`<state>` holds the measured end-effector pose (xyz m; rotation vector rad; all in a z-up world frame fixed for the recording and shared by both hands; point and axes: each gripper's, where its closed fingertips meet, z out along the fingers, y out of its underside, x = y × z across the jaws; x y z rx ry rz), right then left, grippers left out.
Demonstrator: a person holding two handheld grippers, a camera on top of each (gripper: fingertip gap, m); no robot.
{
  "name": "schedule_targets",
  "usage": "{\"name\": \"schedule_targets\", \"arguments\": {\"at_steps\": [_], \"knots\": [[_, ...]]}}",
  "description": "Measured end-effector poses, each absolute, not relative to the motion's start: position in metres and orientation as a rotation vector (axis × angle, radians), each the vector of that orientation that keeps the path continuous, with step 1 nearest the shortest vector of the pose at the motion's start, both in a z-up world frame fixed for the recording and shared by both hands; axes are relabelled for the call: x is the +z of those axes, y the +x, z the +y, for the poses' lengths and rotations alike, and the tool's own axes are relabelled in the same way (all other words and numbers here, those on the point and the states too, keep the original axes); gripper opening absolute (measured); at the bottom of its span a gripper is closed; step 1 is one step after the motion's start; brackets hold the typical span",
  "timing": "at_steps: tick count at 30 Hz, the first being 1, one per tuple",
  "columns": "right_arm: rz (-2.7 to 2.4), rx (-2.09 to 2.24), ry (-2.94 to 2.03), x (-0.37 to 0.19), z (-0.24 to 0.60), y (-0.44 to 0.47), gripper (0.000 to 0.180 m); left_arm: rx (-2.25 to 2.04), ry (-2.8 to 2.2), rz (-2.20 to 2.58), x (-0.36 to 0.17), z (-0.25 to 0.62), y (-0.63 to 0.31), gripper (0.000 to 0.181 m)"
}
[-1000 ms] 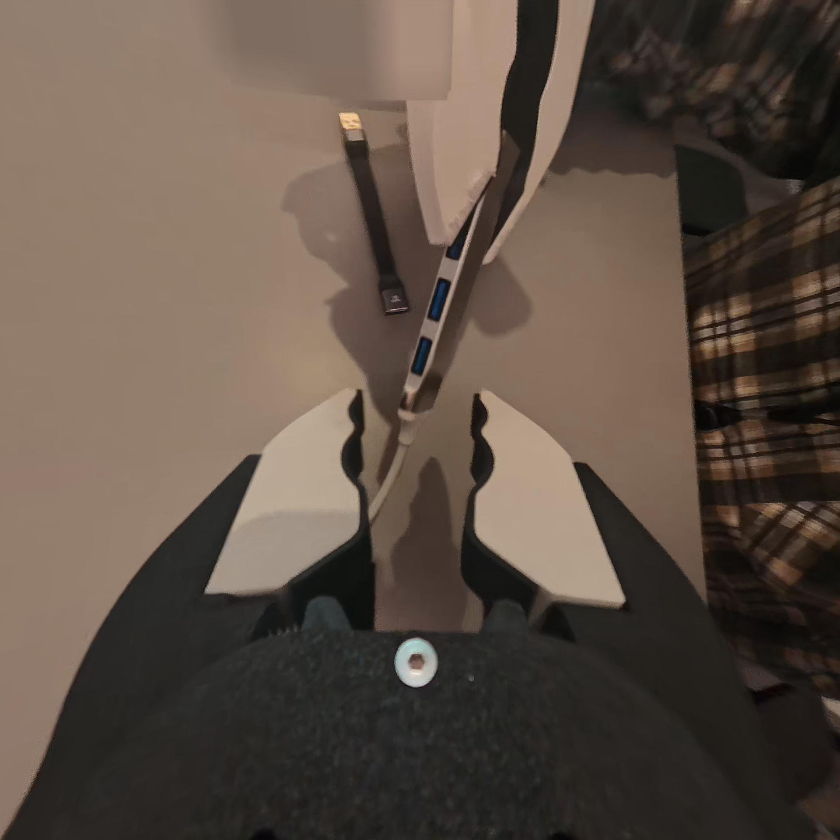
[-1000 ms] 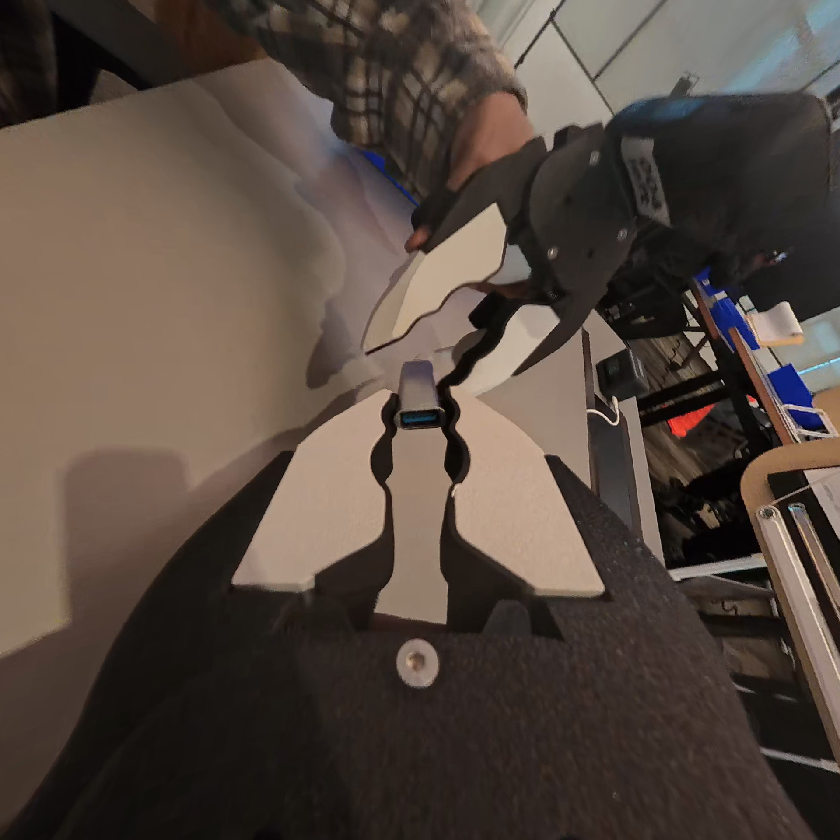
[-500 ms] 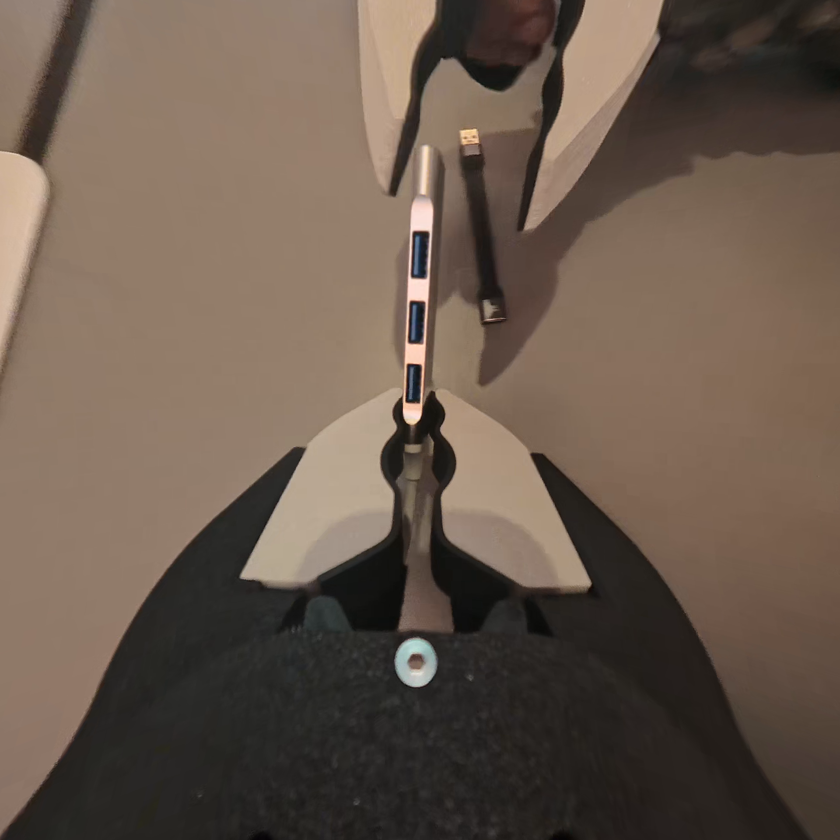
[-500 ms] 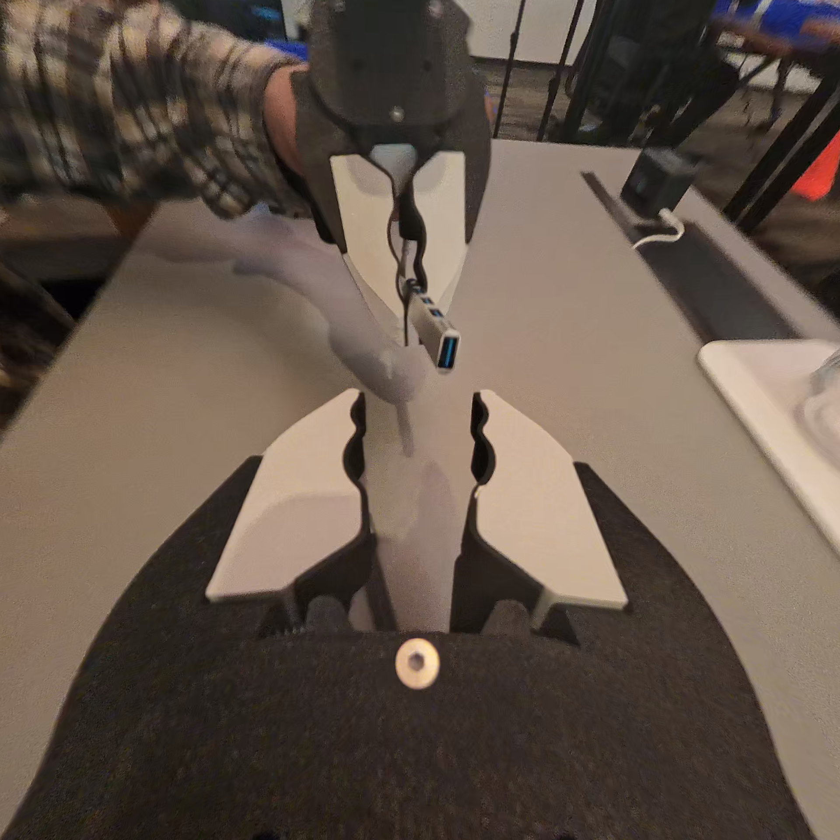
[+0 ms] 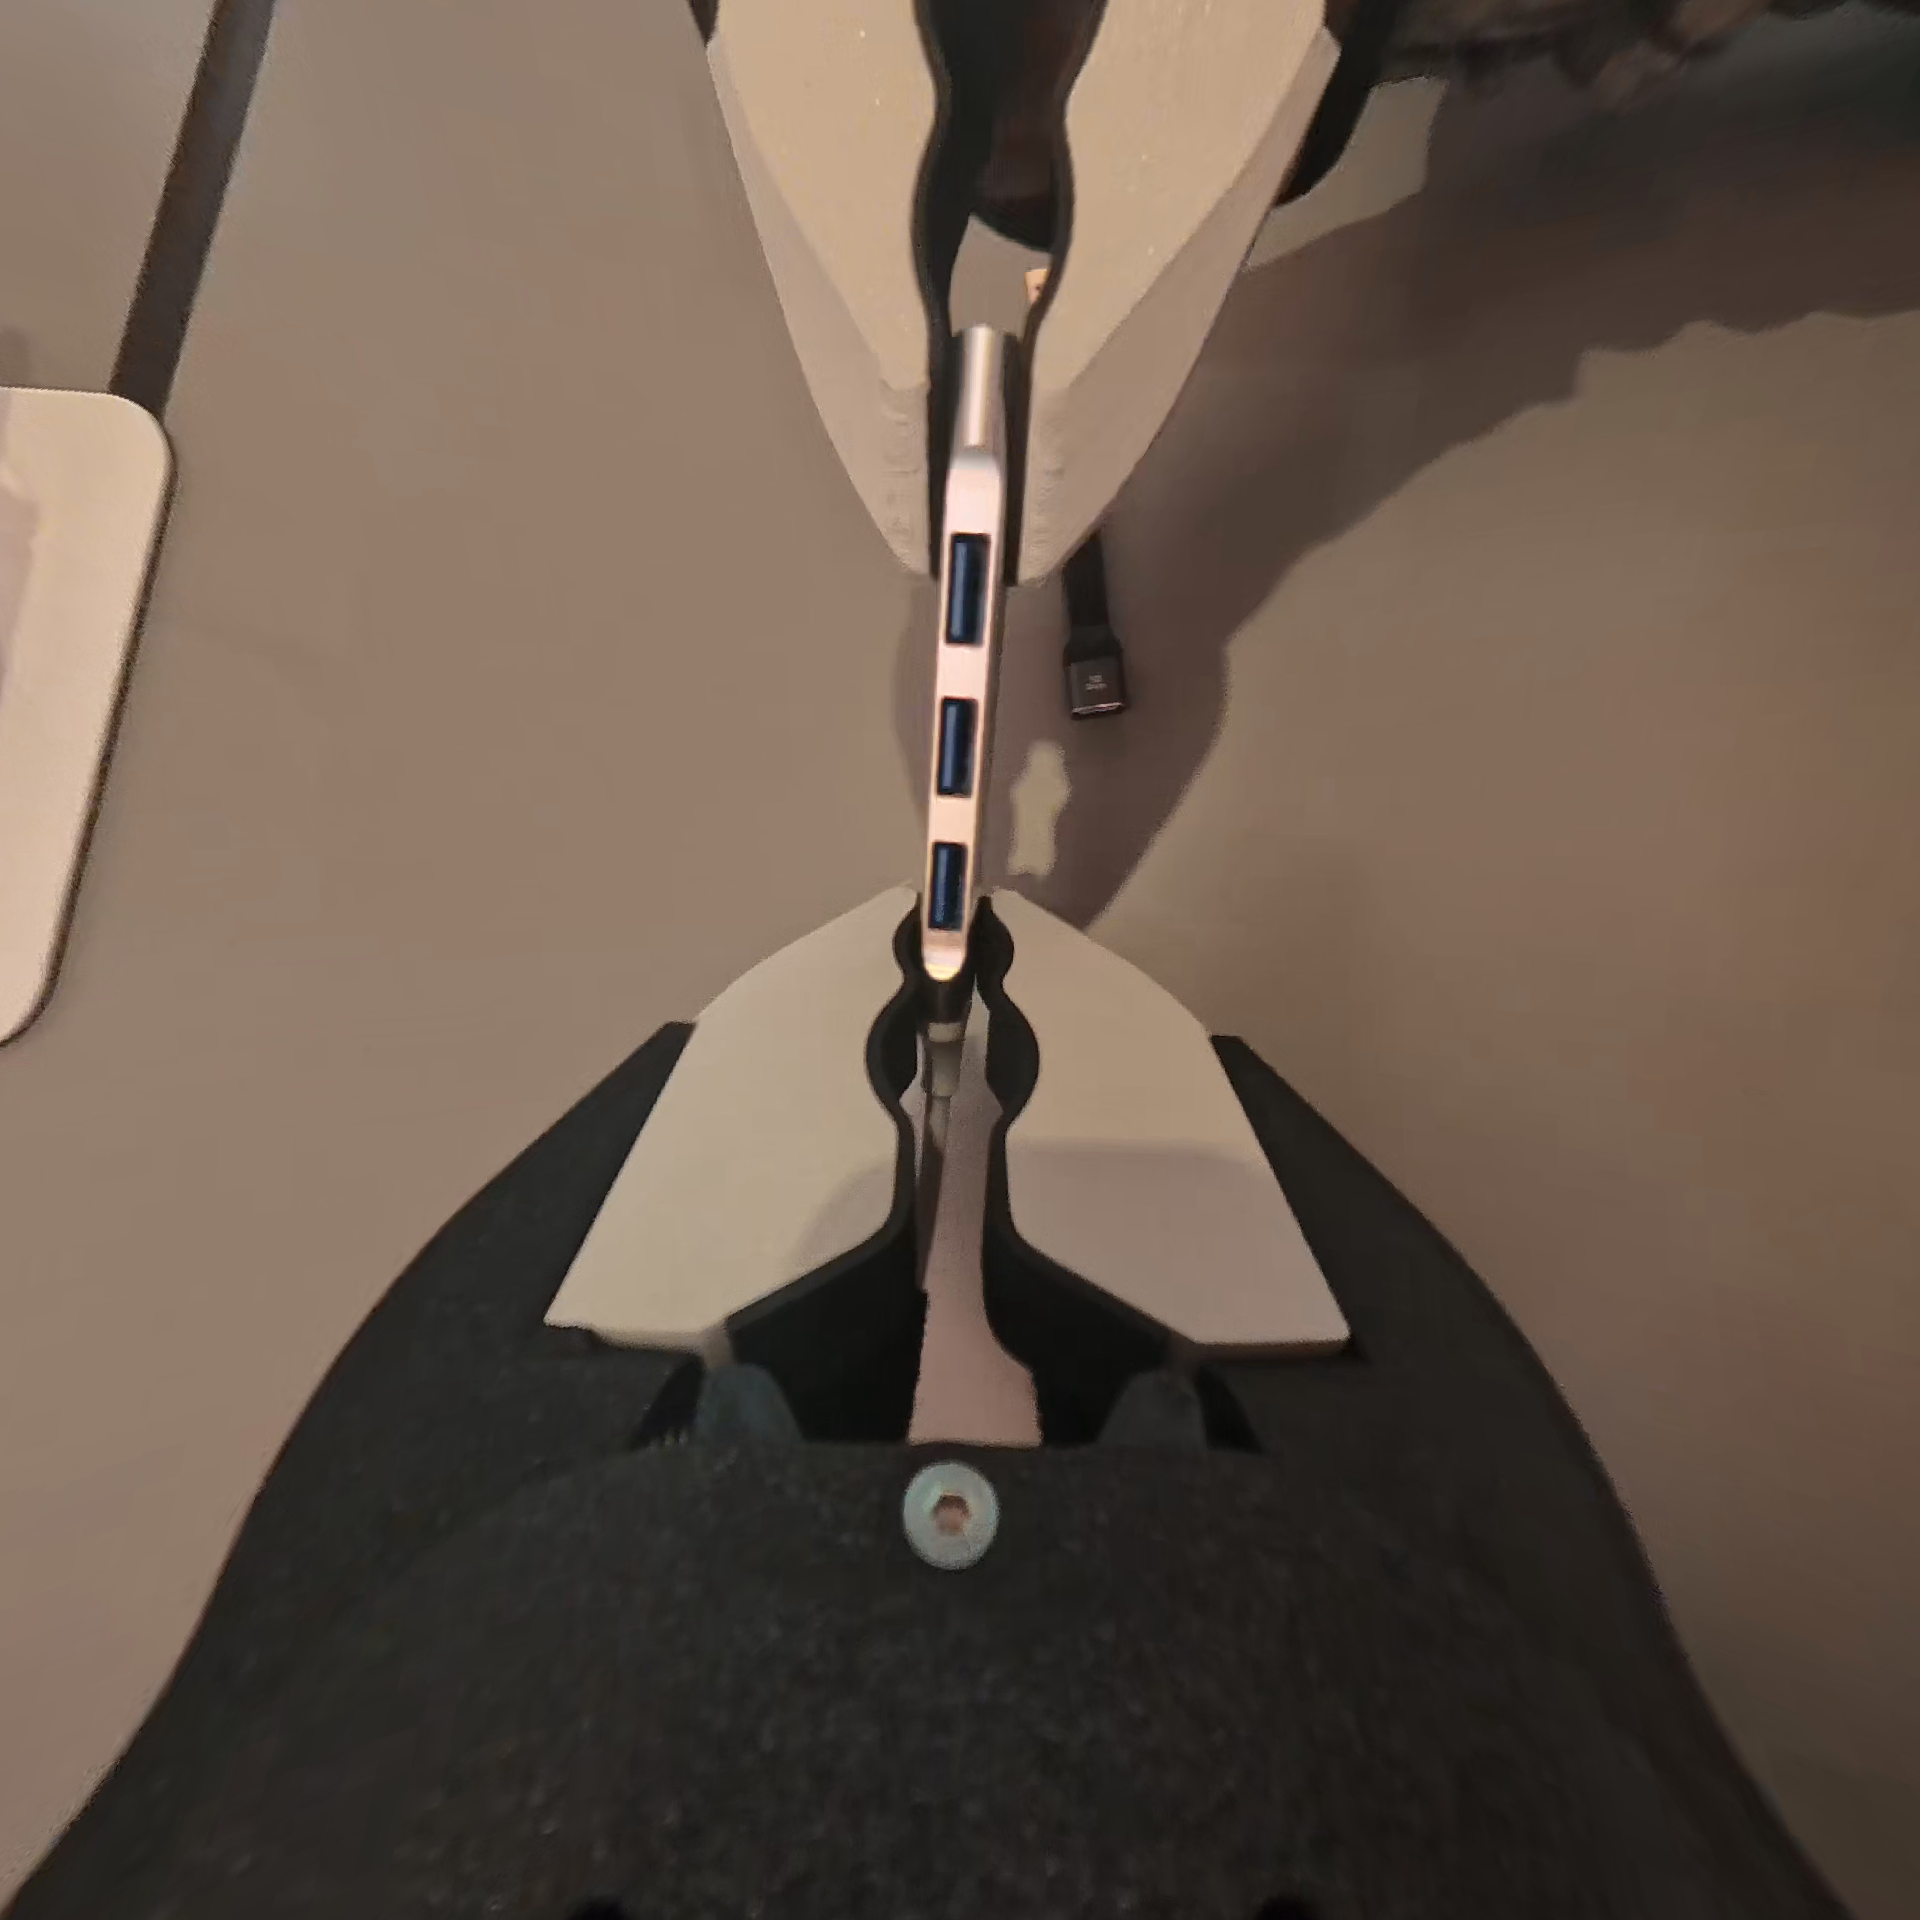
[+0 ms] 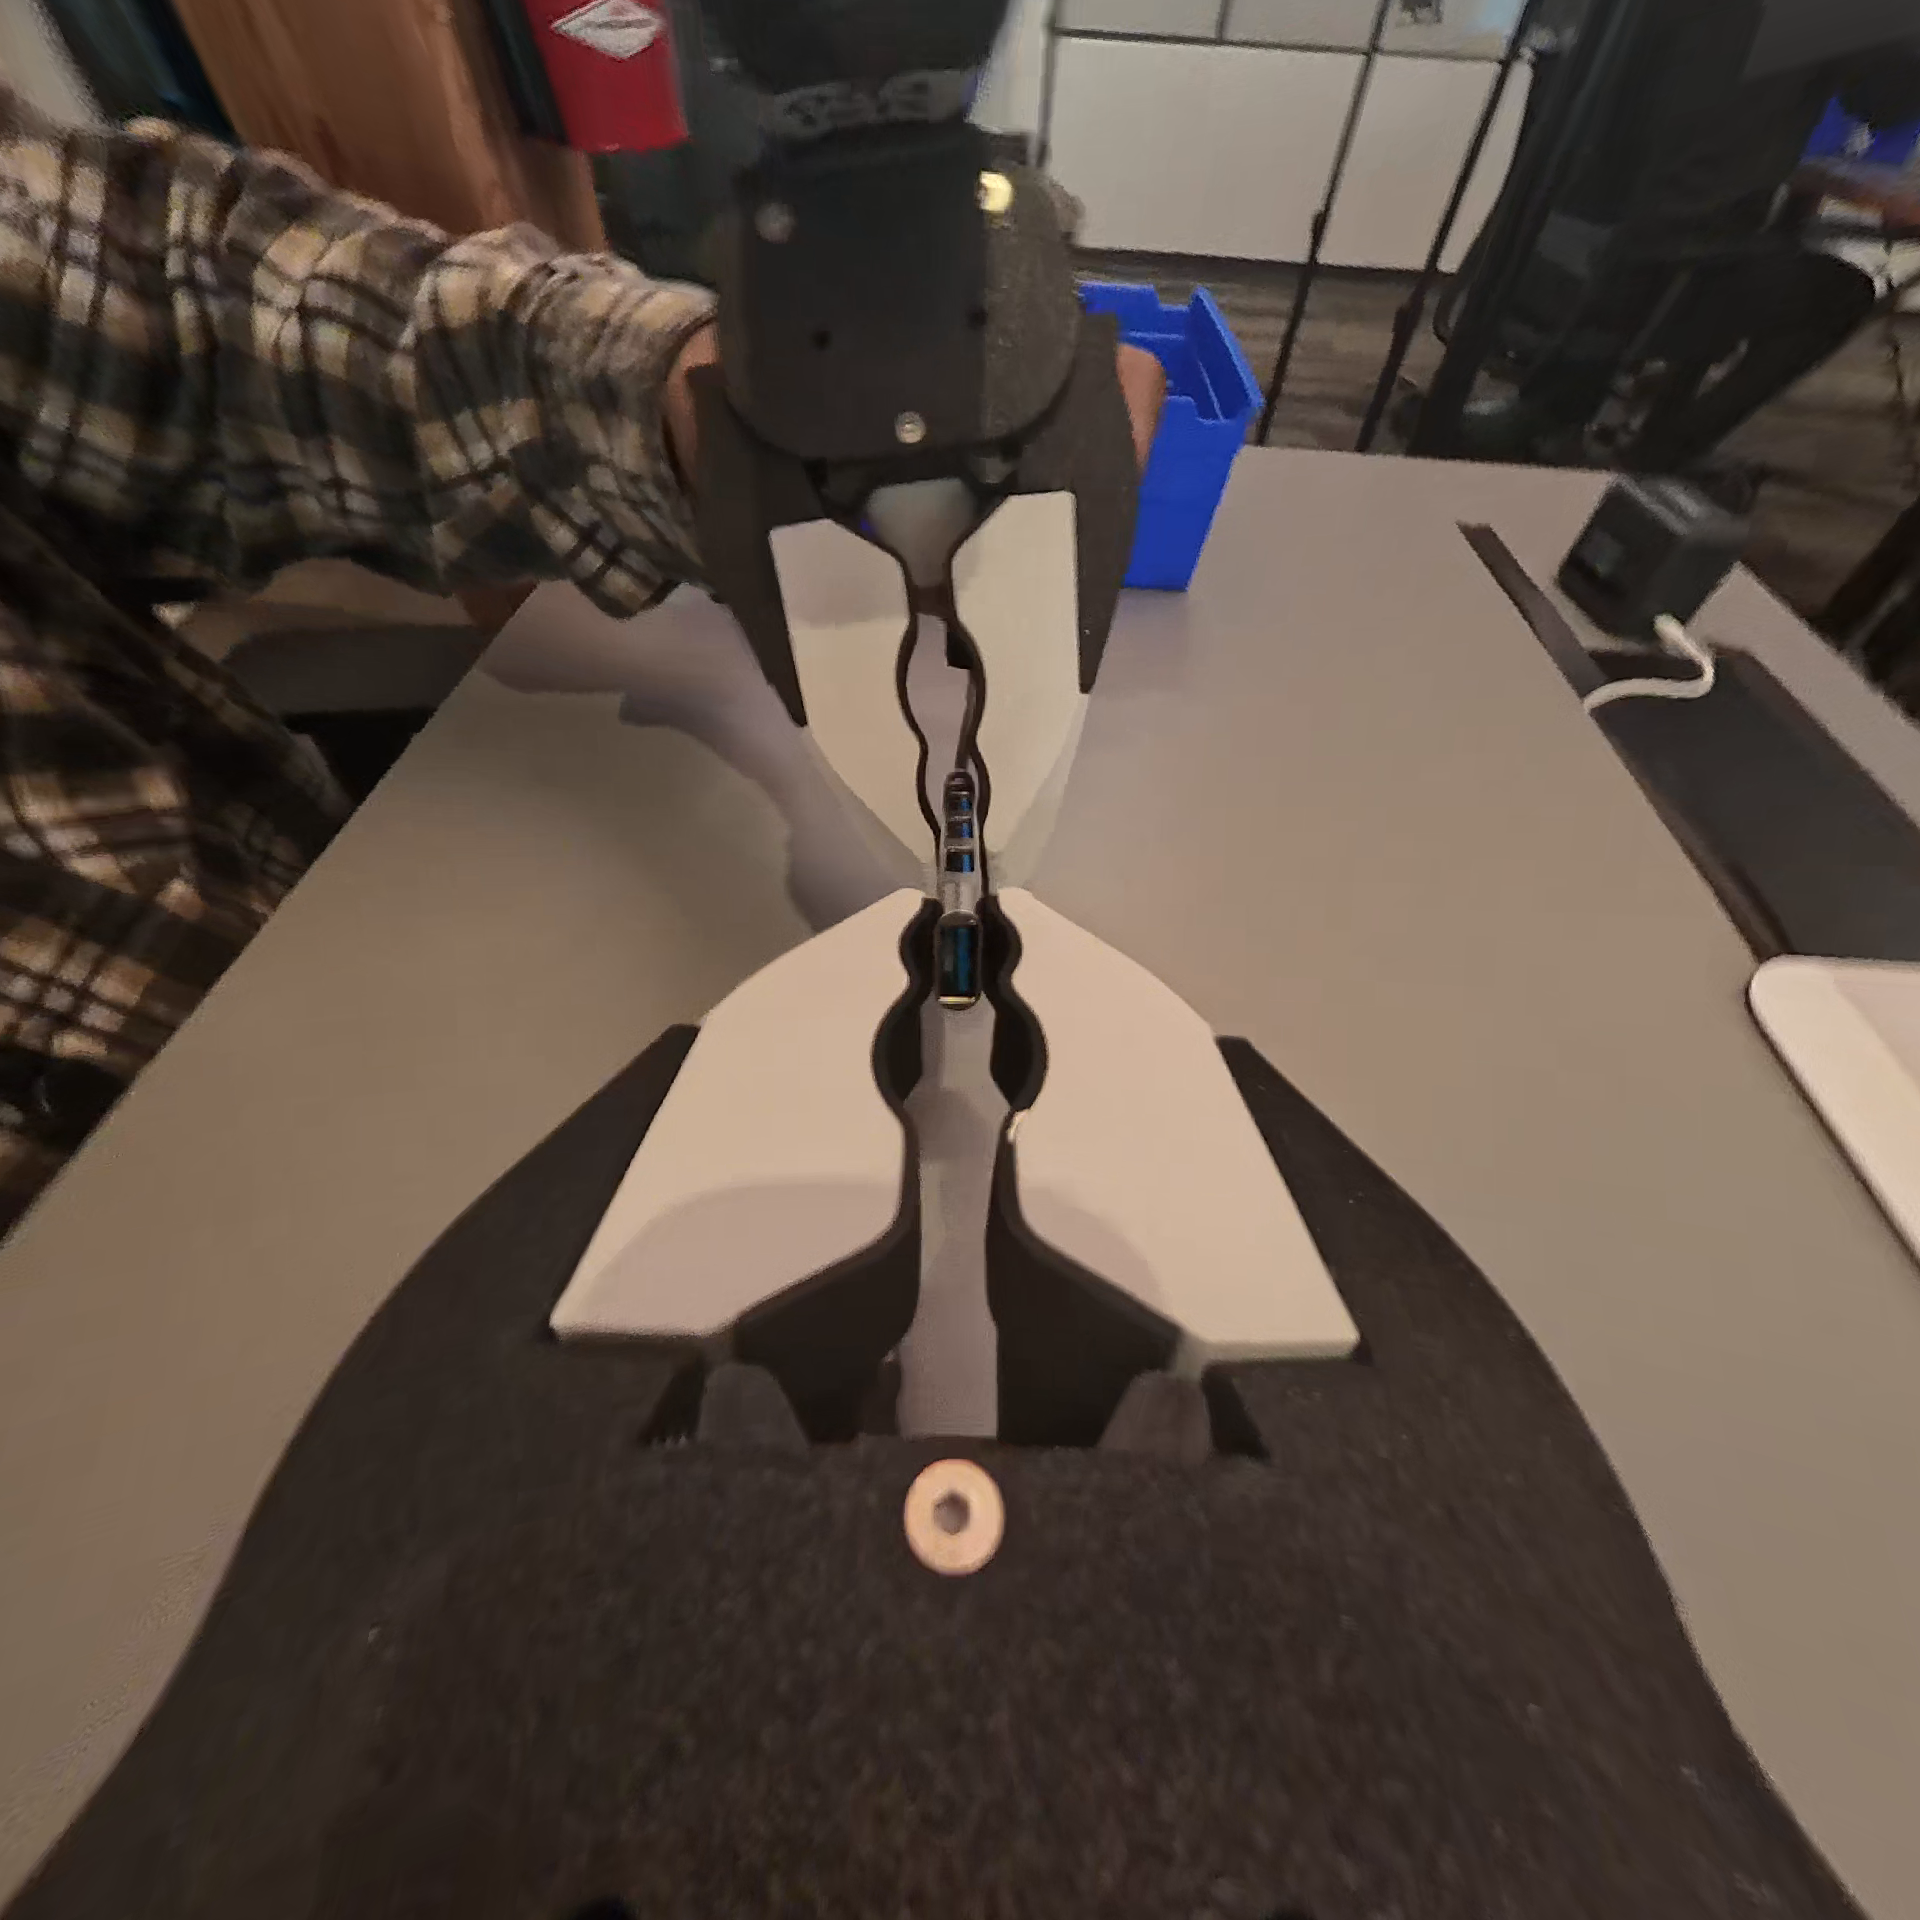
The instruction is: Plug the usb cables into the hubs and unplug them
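A slim silver USB hub (image 5: 961, 717) with three blue side ports is held in the air, level between the two grippers. My left gripper (image 5: 951, 920) is shut on its near end, and the hub's thin cable (image 5: 938, 1070) runs back between the fingers. My right gripper (image 5: 964, 561) comes from the opposite side and is shut on the hub's far end. In the right wrist view, my right gripper (image 6: 961, 909) pinches the hub end that has a blue port (image 6: 958, 961), facing the left gripper (image 6: 961, 831). A short black USB cable (image 5: 1091, 665) lies on the table, partly hidden.
The grey table (image 6: 1351, 831) carries a white tray (image 6: 1849, 1070) at its right side, which also shows in the left wrist view (image 5: 62, 675). A black adapter with a white cord (image 6: 1652, 561) sits by a dark slot. A blue bin (image 6: 1184, 436) stands beyond. A plaid sleeve (image 6: 312, 395) holds the left gripper.
My right gripper was open and short of the hub; it has moved in and closed on the hub's far end. My left gripper keeps its hold.
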<state>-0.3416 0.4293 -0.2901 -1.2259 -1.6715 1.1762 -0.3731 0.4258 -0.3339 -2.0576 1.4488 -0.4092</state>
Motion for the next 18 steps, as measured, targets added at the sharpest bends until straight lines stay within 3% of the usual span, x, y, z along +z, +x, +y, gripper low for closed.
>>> {"name": "schedule_targets", "arguments": {"at_steps": [2, 5, 9, 15, 18], "knots": [[-1.746, 1.128, -1.087, -0.291, 0.426, -0.341, 0.007, -0.510, -2.069, 1.428, -0.327, 0.419, -0.372, 0.013], [-1.856, 1.132, -0.916, -0.293, 0.419, -0.336, 0.007, -0.671, -2.101, 1.386, -0.314, 0.411, -0.378, 0.045], [-1.989, 1.110, -0.710, -0.298, 0.415, -0.336, 0.007, -1.028, -2.189, 1.324, -0.306, 0.397, -0.381, 0.059], [-2.064, 1.131, -0.509, -0.298, 0.408, -0.346, 0.007, -1.411, -2.266, 1.272, -0.321, 0.379, -0.372, 0.060], [-2.058, 1.158, -0.444, -0.295, 0.401, -0.352, 0.007, -1.593, -2.265, 1.303, -0.325, 0.365, -0.369, 0.042]]}}
